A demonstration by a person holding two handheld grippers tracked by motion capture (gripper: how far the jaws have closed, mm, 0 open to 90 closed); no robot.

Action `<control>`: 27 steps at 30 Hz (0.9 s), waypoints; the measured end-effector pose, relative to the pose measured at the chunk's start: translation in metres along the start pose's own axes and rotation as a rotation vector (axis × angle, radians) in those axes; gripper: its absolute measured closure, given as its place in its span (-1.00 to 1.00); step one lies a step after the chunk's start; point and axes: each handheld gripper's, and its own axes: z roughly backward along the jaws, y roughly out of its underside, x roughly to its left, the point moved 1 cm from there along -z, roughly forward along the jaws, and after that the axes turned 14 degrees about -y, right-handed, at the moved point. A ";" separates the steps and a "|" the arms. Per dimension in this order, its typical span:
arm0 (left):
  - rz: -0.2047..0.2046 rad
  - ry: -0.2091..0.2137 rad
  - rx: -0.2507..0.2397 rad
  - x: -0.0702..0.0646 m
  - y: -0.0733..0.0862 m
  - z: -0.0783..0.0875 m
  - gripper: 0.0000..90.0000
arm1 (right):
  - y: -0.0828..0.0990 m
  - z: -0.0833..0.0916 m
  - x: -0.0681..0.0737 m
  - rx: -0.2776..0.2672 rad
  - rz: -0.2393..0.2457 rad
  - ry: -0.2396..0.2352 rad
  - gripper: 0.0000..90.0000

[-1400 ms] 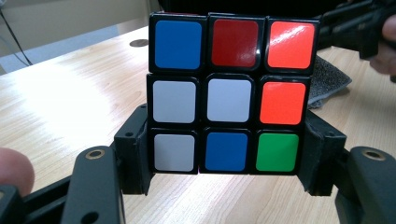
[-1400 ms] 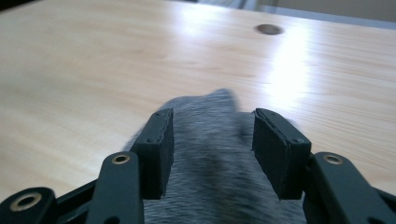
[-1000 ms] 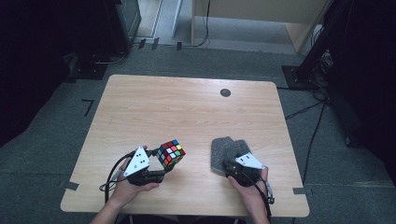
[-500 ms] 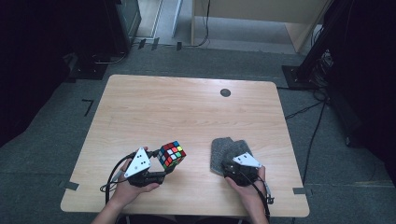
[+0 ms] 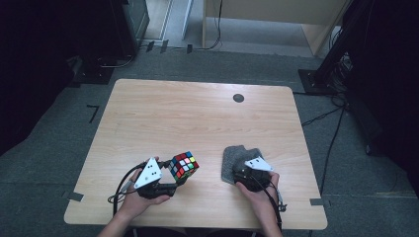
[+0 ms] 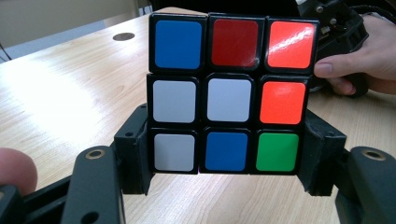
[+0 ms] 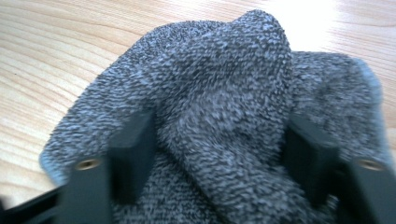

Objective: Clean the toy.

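A scrambled Rubik's cube (image 5: pixel 184 165) is held just above the wooden table (image 5: pixel 197 113) near its front edge, left of centre. My left gripper (image 5: pixel 180 174) is shut on it. In the left gripper view the two black jaws clamp the cube (image 6: pixel 226 93) at its lowest layer, left gripper (image 6: pixel 226 156); the facing side shows blue, red, orange, white and green stickers. A grey knitted cloth (image 5: pixel 236 155) lies crumpled to the right. My right gripper (image 5: pixel 238 170) sits on its near edge. Up close, a raised fold of the cloth (image 7: pixel 219 70) is pinched between the right gripper (image 7: pixel 217 154) jaws.
A small dark round disc (image 5: pixel 238 98) is set in the tabletop at the far right of centre. The person's right hand (image 6: pixel 364 65) and its gripper show behind the cube in the left gripper view. Dark stands and cables ring the table on the grey floor.
The right hand has edged a little up and left on the cloth. The left gripper and the cube have kept still.
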 end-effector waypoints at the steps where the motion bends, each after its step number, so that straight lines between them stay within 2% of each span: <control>1: 0.003 0.002 -0.003 0.000 0.000 0.000 -0.24 | 0.001 0.002 -0.002 -0.004 0.005 0.002 0.03; 2: 0.005 0.005 -0.004 0.000 0.000 0.000 -0.24 | 0.002 0.005 -0.004 -0.013 0.004 0.013 0.29; 3: 0.002 0.005 -0.004 -0.001 0.000 0.001 -0.24 | 0.003 0.006 -0.006 -0.020 0.000 0.019 0.46; 5: -0.005 0.007 -0.003 -0.002 0.000 0.000 -0.24 | 0.005 0.010 -0.011 -0.036 -0.022 -0.008 0.66; 8: -0.010 0.013 0.000 -0.002 0.000 -0.001 -0.24 | 0.003 0.017 -0.013 -0.063 -0.079 -0.056 0.74; 11: -0.027 0.017 0.003 -0.004 0.002 -0.002 -0.24 | -0.007 0.032 -0.003 -0.174 -0.112 -0.191 0.74; 14: -0.094 0.007 0.018 -0.012 0.004 -0.006 -0.24 | -0.024 0.054 0.024 -0.284 -0.076 -0.336 0.73; 16: -0.143 0.012 0.023 -0.022 0.005 -0.008 -0.24 | -0.034 0.066 0.045 -0.323 -0.027 -0.416 0.73; 17: -0.157 0.019 0.022 -0.025 0.005 -0.008 -0.24 | -0.039 0.071 0.058 -0.336 -0.001 -0.461 0.73; 19: -0.192 0.033 0.012 -0.034 0.004 -0.008 -0.24 | -0.043 0.075 0.075 -0.350 0.029 -0.519 0.72; 21: -0.210 0.047 -0.008 -0.041 0.001 -0.006 -0.24 | -0.044 0.074 0.091 -0.341 0.055 -0.571 0.72; 22: -0.212 0.055 -0.020 -0.043 0.000 -0.004 -0.24 | -0.043 0.072 0.097 -0.327 0.064 -0.583 0.72; 24: -0.234 0.029 -0.014 -0.045 -0.003 -0.003 -0.23 | -0.041 0.066 0.102 -0.300 0.093 -0.550 0.71; 26: -0.238 0.033 -0.014 -0.043 -0.003 -0.001 -0.23 | -0.038 0.061 0.093 -0.290 0.043 -0.537 0.72; 27: -0.229 0.035 -0.015 -0.042 -0.003 -0.001 -0.23 | -0.036 0.058 0.087 -0.271 0.022 -0.503 0.72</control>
